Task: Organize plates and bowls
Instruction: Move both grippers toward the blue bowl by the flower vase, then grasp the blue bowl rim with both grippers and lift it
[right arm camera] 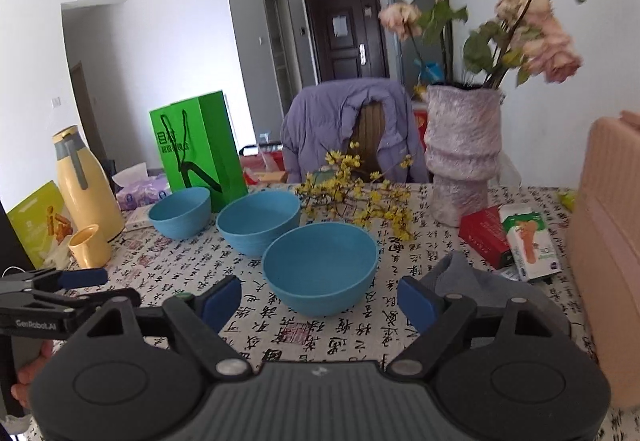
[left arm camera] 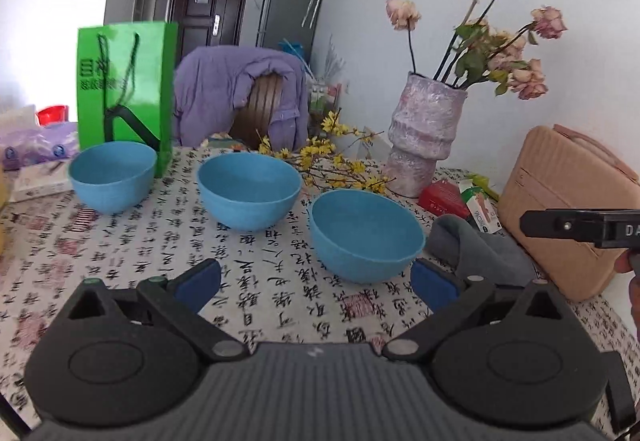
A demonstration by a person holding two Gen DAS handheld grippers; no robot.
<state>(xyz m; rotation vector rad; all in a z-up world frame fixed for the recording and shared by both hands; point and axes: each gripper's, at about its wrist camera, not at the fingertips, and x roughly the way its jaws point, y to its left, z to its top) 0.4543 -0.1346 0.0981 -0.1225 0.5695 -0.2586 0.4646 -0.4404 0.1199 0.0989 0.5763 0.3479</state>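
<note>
on the tabletop [left arm camera: 120, 261], left wrist view: three blue bowls stand in a diagonal row on a calligraphy-print cloth, all upright, none stacked. far-left bowl [left arm camera: 113, 175] sits just in front of a green paper bag [left arm camera: 126, 81]. middle bowl [left arm camera: 249, 191] stands apart from it. nearest bowl [left arm camera: 366, 234] lies just ahead of the left claw [left arm camera: 316, 283], a little right of centre. left claw jaws spread wide, blue pads clear of everything, nothing held. pink textured vase [left arm camera: 426, 133] with dried roses stands behind the nearest bowl; yellow blossom twigs [left arm camera: 336, 157] lie between vase and middle bowl. grey cloth [left arm camera: 480, 249] sits right of the nearest bowl, a tan case [left arm camera: 568, 209] beyond it. part of the right claw's body shows at the right edge.

right wrist view: same three bowls, nearest one [right arm camera: 320, 267] just ahead of the right claw [right arm camera: 320, 299], between the lines of its two pads but untouched. right claw jaws wide open, empty. middle bowl [right arm camera: 258, 221] and far bowl [right arm camera: 180, 212] recede leftward. yellow thermos [right arm camera: 86, 181] and yellow cup [right arm camera: 89, 246] stand at left. left claw [right arm camera: 84, 278] shows at lower left, side-on, a hand [right arm camera: 30, 373] below it.
</note>
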